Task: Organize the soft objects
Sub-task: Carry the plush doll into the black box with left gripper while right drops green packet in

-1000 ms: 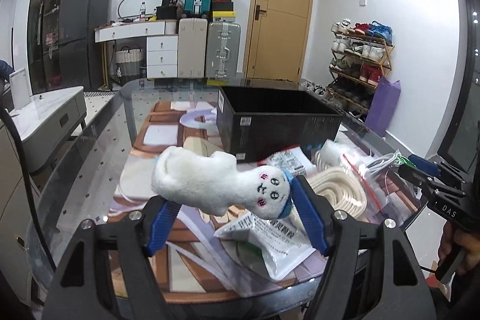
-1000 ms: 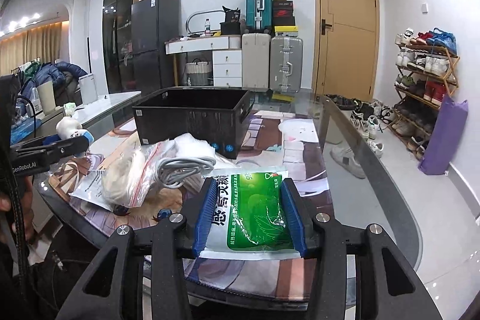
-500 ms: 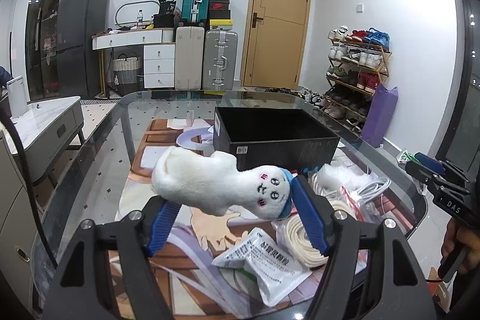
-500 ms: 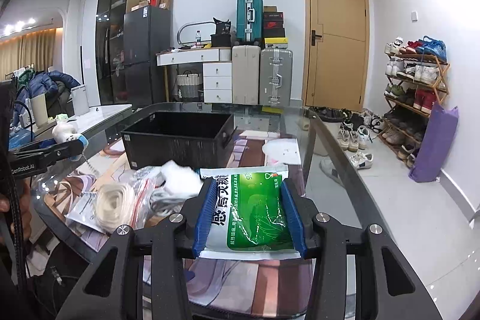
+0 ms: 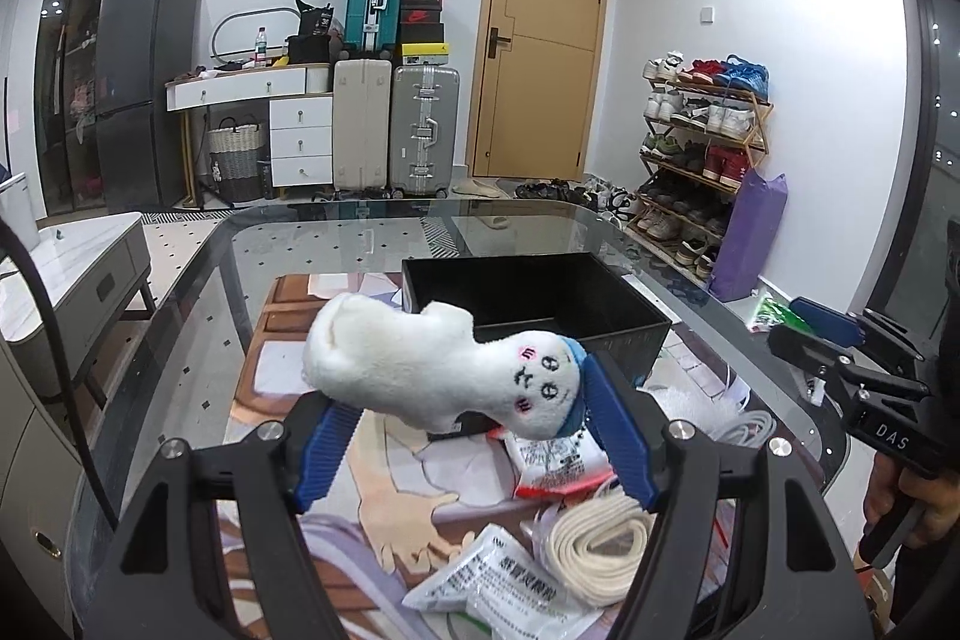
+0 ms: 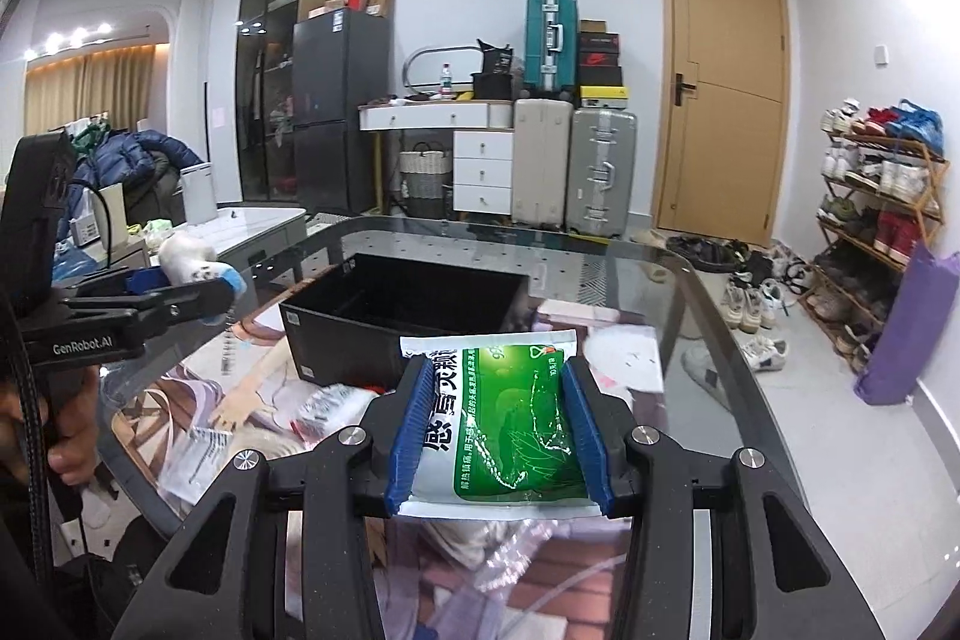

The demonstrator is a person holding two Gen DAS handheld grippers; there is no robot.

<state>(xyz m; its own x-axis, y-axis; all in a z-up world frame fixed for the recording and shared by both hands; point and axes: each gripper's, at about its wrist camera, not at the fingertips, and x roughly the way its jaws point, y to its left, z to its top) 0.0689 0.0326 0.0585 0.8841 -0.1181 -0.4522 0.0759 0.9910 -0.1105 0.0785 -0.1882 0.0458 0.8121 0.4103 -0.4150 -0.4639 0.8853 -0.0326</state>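
White plush toy (image 5: pixel 444 370) lies crosswise, pinched in left claw (image 5: pixel 474 445); right claw (image 6: pixel 498 427) pinches green packet (image 6: pixel 510 424).

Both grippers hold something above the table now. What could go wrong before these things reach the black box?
1. The plush toy lies crosswise in the left gripper, and most of its body sticks out past one side. It may swing or slip out.
2. The green packet in the right gripper is smooth and bends, so it could slide from the fingers.
3. Both grippers seem to aim at the same black box, so they might bump over it.
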